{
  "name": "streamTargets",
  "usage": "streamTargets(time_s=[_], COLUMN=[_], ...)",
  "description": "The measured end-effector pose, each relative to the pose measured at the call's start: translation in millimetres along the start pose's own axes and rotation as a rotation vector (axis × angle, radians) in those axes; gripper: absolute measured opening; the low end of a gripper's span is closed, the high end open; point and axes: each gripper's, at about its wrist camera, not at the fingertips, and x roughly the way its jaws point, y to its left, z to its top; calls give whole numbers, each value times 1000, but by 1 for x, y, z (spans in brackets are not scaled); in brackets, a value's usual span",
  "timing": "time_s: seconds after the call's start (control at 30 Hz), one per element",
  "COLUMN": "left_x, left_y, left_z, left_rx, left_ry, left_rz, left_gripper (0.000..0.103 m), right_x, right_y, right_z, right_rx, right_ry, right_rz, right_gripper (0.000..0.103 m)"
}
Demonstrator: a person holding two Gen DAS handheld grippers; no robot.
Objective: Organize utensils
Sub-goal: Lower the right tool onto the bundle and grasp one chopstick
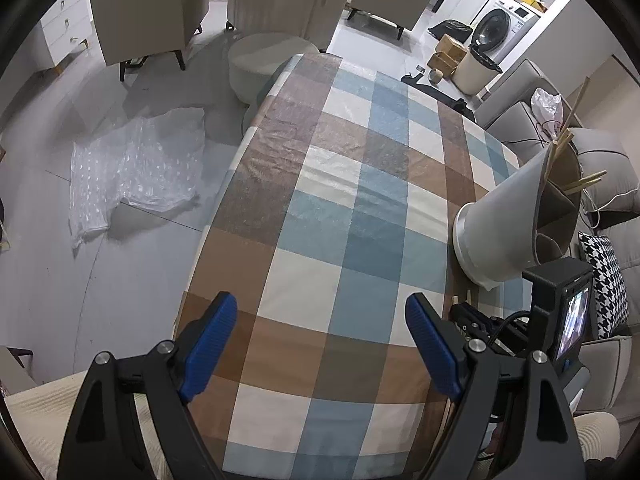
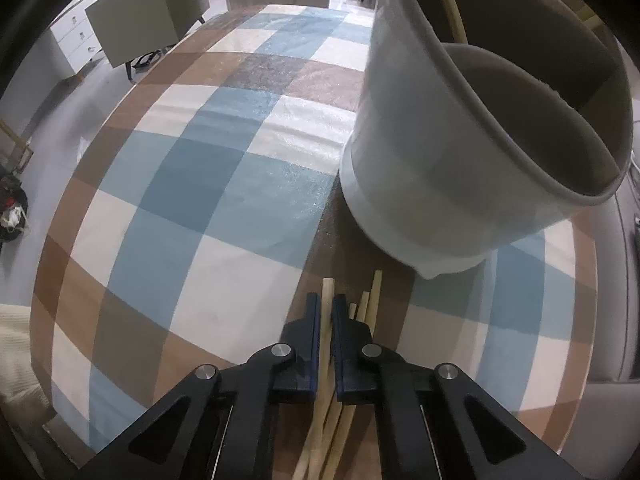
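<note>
A grey divided utensil holder (image 2: 460, 160) stands on the checked tablecloth (image 2: 200, 180); in the left wrist view the holder (image 1: 508, 216) has a few wooden chopsticks (image 1: 568, 152) sticking out of it. My right gripper (image 2: 328, 312) is shut on one wooden chopstick (image 2: 327, 292), low over the table just in front of the holder. Several more chopsticks (image 2: 370, 300) lie on the cloth beside it. My left gripper (image 1: 320, 340) is open and empty above the near part of the table (image 1: 320, 200). The right gripper body (image 1: 560, 320) shows at the right of the left wrist view.
Sofa cushions (image 1: 600, 200) lie to the right of the table. Bubble wrap (image 1: 136, 168) lies on the floor at left. Armchairs (image 1: 140, 20) and a round stool (image 1: 264, 60) stand beyond the table's far end. A washing machine (image 1: 504, 24) is far right.
</note>
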Motion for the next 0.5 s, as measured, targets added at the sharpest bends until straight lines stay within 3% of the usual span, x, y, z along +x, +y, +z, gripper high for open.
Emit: streamTargets(time_s=[0.33,0.5], left_x=[4,9], left_y=[-9,-25], left_z=[-2,-8], left_rx=[13,53], left_ry=[17,30], left_rz=[15,34], left_gripper=[83,83], right_x=[-22,-35], right_y=[-22,-63], right_z=[-2,-21], right_rx=[138,293], right_ry=[-60,-72], right_rz=[110,211], right_gripper=[4,4])
